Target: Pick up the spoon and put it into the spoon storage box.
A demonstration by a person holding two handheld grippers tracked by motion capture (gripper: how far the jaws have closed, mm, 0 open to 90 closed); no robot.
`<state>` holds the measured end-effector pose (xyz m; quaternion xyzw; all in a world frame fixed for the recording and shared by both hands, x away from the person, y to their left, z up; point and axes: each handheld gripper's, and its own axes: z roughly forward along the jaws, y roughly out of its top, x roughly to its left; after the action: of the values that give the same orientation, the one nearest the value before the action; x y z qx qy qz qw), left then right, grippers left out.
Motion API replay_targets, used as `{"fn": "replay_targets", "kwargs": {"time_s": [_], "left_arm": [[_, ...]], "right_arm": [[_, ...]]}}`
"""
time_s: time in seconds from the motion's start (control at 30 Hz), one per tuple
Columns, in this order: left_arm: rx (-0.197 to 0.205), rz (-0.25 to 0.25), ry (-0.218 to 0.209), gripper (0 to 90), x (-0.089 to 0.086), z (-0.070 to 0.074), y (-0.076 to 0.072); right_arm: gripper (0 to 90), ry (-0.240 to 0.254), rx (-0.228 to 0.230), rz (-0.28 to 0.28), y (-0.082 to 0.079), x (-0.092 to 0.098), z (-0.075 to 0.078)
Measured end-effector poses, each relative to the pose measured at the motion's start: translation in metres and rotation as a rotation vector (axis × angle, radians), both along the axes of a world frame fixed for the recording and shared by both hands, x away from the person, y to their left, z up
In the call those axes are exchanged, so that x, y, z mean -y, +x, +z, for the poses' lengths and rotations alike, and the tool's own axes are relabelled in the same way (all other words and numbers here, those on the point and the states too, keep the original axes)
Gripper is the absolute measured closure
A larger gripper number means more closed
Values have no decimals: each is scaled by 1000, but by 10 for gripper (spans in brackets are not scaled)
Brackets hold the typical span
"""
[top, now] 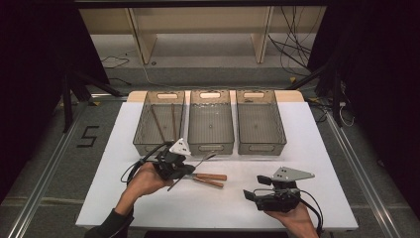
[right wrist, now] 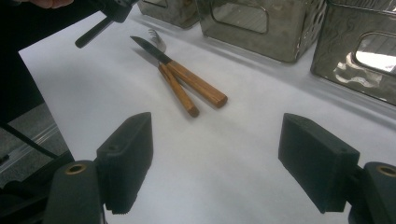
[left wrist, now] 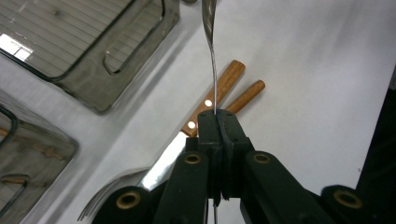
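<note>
1. Resting low at the near edge of the white table [top: 307,148], the right gripper [right wrist: 215,172] has its jaws spread wide with nothing between them; a hand cradles it from below in the high view.
2. Left gripper [left wrist: 218,122]: jaws pressed together on the thin handle of a metal spoon [left wrist: 211,46], pinched edge-on. The spoon stands out past the fingertips, with its bowl toward the bins.
3. Handling judgement: the spoon looks light and stiff, but polished and narrow, so it could pivot or slide in the pads. The hold sits well down the handle, leaving a long lever out front. A grip nearer mid-handle would probably steady it; slow wrist turns are advisable.
4. Just beyond and below the spoon, two wooden-handled knives [right wrist: 184,81] lie on the table, handles touching at a slight angle. These look heavier and grippier at the wood, which is the sensible place to take them.
5. Farther off, three smoked-plastic bins [top: 210,121] stand side by side. The left bin [top: 158,121] holds a few thin brown sticks, likely chopsticks. The other two appear bare.
</note>
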<state>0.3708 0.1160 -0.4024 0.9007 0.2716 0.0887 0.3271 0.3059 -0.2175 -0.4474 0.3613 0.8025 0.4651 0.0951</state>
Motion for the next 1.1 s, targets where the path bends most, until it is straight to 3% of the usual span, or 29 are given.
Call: {"fn": "replay_targets", "kwargs": {"time_s": [0.23,0.47,0.83,1.1], "left_arm": [[18,55,-40,892,-3,16,19],[23,129,-88,892,0,31,50],[10,209,-104,892,14,42,99],[10,246,-111,892,24,44,122]], "right_arm": [[271,0,-1,-1,0,0,0],[271,1,-5,0,0,0,-1],[270,7,-1,2,0,1,-1],[270,9,0,5,0,1,-1]]}}
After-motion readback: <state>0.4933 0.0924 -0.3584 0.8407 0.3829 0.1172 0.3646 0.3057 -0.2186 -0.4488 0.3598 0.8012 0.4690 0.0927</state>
